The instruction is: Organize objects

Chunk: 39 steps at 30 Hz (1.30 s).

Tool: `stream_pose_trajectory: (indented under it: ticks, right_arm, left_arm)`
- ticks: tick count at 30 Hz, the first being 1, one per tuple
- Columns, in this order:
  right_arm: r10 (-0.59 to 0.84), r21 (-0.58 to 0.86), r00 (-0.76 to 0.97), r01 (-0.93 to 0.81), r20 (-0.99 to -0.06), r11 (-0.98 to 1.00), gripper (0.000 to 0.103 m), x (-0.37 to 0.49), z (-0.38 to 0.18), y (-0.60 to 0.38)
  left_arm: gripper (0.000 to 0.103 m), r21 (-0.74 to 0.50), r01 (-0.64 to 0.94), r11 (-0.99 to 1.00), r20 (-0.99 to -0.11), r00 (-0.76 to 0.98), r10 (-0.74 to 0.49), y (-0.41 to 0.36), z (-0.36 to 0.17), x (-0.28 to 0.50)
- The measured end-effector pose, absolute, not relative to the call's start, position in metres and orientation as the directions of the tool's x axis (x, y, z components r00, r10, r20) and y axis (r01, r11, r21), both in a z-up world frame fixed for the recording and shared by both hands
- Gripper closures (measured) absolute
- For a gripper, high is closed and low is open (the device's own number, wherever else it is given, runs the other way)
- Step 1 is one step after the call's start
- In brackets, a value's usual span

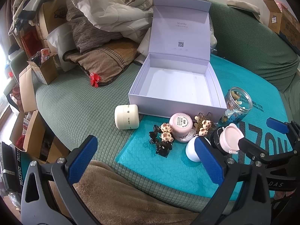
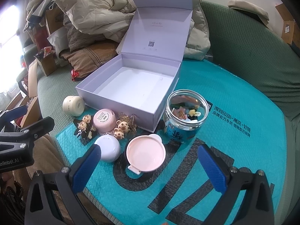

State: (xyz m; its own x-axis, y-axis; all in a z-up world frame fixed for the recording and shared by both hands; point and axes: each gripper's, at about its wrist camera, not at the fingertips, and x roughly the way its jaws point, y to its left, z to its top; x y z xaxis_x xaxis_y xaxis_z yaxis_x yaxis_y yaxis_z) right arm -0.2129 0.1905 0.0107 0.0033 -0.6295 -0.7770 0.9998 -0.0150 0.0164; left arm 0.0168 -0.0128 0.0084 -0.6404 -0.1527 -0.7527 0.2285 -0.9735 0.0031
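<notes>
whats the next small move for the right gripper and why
Probably ease the right gripper forward and close on the pink dish. Its fingers are open with the dish right between them, and the box behind stands open and empty.

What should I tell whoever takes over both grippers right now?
Left gripper: open, empty, hovering short of the items.
Right gripper: open, empty, its fingers either side of the pink-lidded compact.
White box: lid up, nothing inside.
In front of it, unpacked: cream jar, pink jar, bear hair clips, white round case, clear jar of small bits.
Done: nothing packed. Left: everything.
</notes>
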Motion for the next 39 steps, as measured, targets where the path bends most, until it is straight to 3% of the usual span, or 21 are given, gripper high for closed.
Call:
stream_pose_trajectory:
  ticks: [19,29,39]
  right_arm:
    - [-0.606,0.036,0.020,0.999,-0.795,-0.014,0.000,-0.220,-0.012,0.203]
    - [-0.610,0.090,0.064,0.996,-0.790,-0.011,0.000,-0.233,-0.032,0.193]
    - [-0.574,0.106,0.090,0.994,-0.814,0.006,0.009,-0.236,-0.051,0.174]
  left_arm:
    - [0.000,-0.049,0.292,-0.955,-0.792,-0.594,-0.141,-0.017,-0.015,0.027]
    - [0.000,-0.112,0.292,-0.950,-0.827,-0.558,-0.074,-0.023,-0.041,0.012]
    - [0.018,-0.163,0.284,-0.945,-0.855,-0.518,-0.008,-0.025,-0.066,-0.017]
